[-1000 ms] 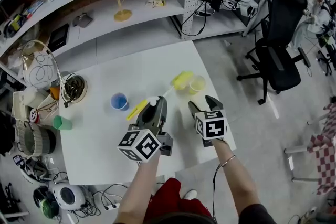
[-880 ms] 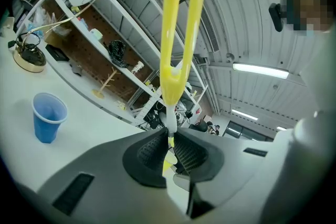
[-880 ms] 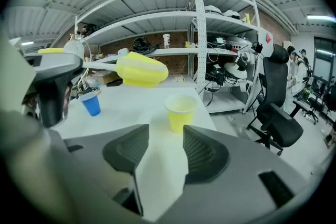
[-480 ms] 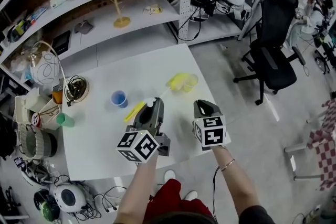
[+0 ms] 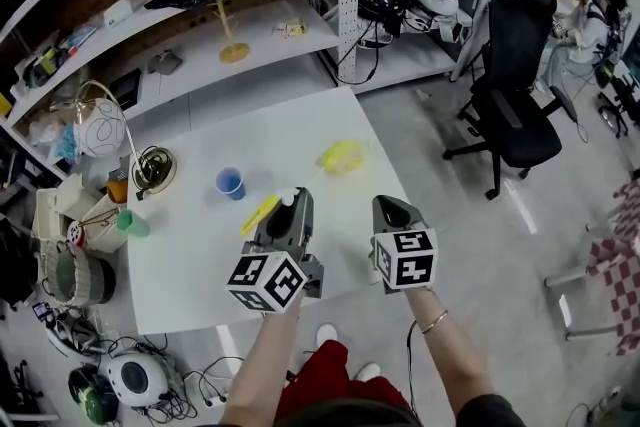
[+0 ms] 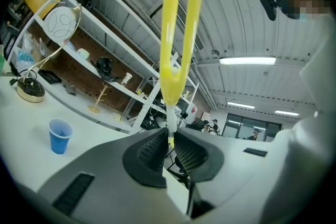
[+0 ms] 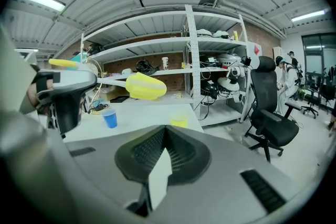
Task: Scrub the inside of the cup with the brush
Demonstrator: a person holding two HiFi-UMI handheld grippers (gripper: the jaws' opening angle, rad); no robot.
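My left gripper [image 5: 286,207] [image 6: 169,141] is shut on the thin white shaft of the brush. In the left gripper view the brush's yellow loop handle [image 6: 178,34] stands up above the jaws. Its yellow sponge head [image 5: 343,156] [image 7: 144,85] hangs above the table's far right part. The small yellow cup [image 7: 179,121] stands on the white table [image 5: 200,265]; in the head view the sponge head covers it. My right gripper [image 5: 392,206] [image 7: 165,131] has just been closing and is shut with nothing between its jaws, held above the table's near right edge.
A blue cup [image 5: 229,182] [image 6: 60,135] stands mid-table. A green cup [image 5: 130,223], a brass dish [image 5: 152,170] and clutter line the left edge. Shelves [image 5: 250,45] run behind the table. A black office chair [image 5: 520,105] is on the right.
The right gripper's jaws, wide apart a second ago, have closed empty. Both grippers have lifted, and the sponge head now sits over the yellow cup in the head view.
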